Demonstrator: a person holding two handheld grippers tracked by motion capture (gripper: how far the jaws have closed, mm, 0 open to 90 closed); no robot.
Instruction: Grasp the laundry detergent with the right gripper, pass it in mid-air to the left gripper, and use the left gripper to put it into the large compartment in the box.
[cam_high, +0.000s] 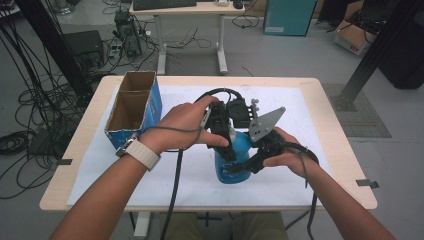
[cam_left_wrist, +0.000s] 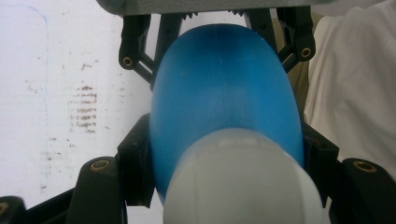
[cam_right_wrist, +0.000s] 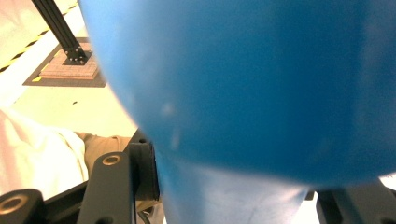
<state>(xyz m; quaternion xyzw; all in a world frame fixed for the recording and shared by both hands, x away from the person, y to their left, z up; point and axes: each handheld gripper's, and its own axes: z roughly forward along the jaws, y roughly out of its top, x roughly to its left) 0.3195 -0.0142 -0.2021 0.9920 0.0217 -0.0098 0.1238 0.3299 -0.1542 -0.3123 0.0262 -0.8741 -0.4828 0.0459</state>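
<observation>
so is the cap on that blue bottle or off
On: in the left gripper view a white cap sits over the blue bottle end nearest the camera.

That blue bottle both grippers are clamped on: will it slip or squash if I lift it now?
The blue bottle looks like smooth, rounded plastic, so it may slip. The left gripper and the right gripper both pinch it, which should steady it. Its walls show no denting in the left gripper view, so it is probably fairly stiff. Its weight can't be judged.
</observation>
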